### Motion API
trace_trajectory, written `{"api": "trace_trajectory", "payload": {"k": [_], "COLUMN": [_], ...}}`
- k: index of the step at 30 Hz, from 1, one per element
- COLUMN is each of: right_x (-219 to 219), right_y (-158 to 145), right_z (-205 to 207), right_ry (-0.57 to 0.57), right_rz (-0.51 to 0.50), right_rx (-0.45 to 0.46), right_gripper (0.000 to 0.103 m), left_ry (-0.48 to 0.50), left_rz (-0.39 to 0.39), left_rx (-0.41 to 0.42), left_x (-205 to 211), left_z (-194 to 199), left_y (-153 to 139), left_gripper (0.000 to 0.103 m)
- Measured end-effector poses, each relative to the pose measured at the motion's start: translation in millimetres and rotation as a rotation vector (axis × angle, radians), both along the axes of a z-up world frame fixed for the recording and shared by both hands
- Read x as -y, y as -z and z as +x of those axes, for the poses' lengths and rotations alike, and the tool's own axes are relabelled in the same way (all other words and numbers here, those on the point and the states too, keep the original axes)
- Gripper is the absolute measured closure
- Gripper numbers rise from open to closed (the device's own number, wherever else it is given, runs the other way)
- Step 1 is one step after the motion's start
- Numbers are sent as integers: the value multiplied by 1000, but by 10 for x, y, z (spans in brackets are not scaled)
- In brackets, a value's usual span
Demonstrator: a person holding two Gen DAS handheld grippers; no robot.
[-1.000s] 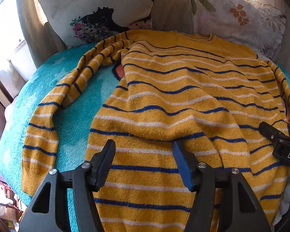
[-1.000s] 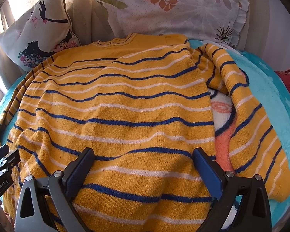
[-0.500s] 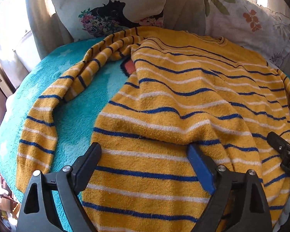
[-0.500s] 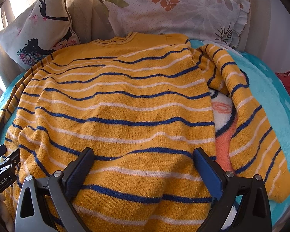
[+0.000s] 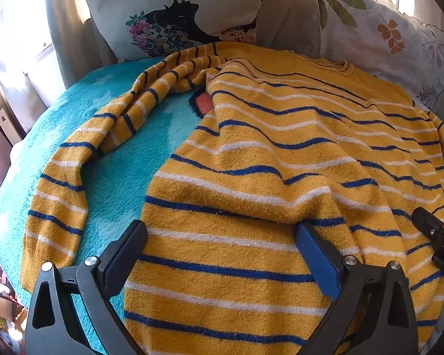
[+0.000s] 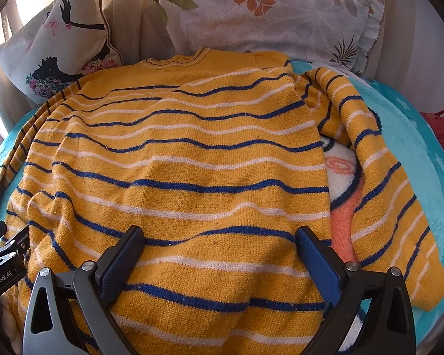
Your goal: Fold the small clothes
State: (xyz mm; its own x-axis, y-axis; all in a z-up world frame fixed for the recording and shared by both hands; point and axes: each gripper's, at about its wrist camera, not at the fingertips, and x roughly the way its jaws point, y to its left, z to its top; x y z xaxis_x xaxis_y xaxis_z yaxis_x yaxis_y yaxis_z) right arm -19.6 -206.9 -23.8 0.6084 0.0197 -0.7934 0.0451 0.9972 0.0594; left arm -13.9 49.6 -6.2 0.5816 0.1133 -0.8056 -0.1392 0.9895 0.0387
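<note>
Left gripper (image 5: pixel 220 254) jaws have spread wide since 1 second ago, holding nothing; right gripper (image 6: pixel 219 254) equally wide, empty. Sweater (image 6: pixel 177 159) lies flat on the blanket (image 5: pixel 118 177), collar away, hem nearest both.

A home, likely a bedroom: a bed covered by a fluffy turquoise blanket (image 5: pixel 118 177), printed pillows (image 6: pixel 281 14) propped at its head, and curtains (image 5: pixel 65 29) behind them.

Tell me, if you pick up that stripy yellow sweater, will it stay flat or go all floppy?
Probably floppy: the yellow striped sweater already lies in soft wrinkles and its sleeve curves loosely over the teal blanket. The fuzzy knit likely grips rather than slips, and it looks fairly light.
</note>
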Motion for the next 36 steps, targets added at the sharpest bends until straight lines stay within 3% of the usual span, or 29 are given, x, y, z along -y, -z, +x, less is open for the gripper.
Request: {"api": "trace_trajectory", "payload": {"k": [10, 12, 15, 17, 20, 23, 25, 26, 27, 28, 29, 30, 31, 33, 36], "right_x": [59, 174, 447, 708, 1231, 1736, 1905, 1913, 1885, 1846, 1826, 1855, 1900, 2094, 2498], "right_y": [-34, -188, -571, -698, -589, -233, -20, 26, 0, -27, -73, -105, -149, -278, -494], "right_z": [-46, -200, -540, -675, -592, -395, -344, -373, -408, -417, -440, -456, -475, -489, -471], "right_ry": [-3, -22, 33, 100, 178, 254, 245, 242, 227, 193, 163, 129, 120, 171, 354], "right_rz": [39, 76, -53, -147, -161, -77, -2, 21, 18, 33, 61, 124, 163, 138, -32], "right_rx": [26, 112, 290, 327, 219, 50, -30, -24, 0, -1, 4, -2, 0, 25, 65], "right_gripper": [3, 23, 17, 8, 7, 9, 15, 17, 34, 44, 81, 90, 90, 90, 91], "left_ry": [-11, -11, -12, -12, -11, -10, -9, -11, -11, -11, -10, -10, -10, -9, -10], "left_rz": [-16, -19, -18, -18, -19, -19, -19, -19, -19, -19, -19, -19, -20, -19, -19], "left_rx": [9, 10, 10, 10, 11, 10, 10, 10, 10, 10, 10, 10, 11, 10, 11], "left_x": [-24, -24, -9, -8, -14, -17, -20, -17, -15, -18, -19, -20, -22, -20, -21], "left_z": [-7, -12, -16, -19, -21, -22, -23, -25, -26, -28, -29, -30, -30, -29, -30], "left_y": [19, 20, 19, 18, 18, 17, 17, 14, 12, 12, 12, 11, 12, 12, 12], "left_gripper": [0, 0, 0, 0, 0, 0, 0, 0, 0, 0, 0, 0, 0, 0, 0]}}
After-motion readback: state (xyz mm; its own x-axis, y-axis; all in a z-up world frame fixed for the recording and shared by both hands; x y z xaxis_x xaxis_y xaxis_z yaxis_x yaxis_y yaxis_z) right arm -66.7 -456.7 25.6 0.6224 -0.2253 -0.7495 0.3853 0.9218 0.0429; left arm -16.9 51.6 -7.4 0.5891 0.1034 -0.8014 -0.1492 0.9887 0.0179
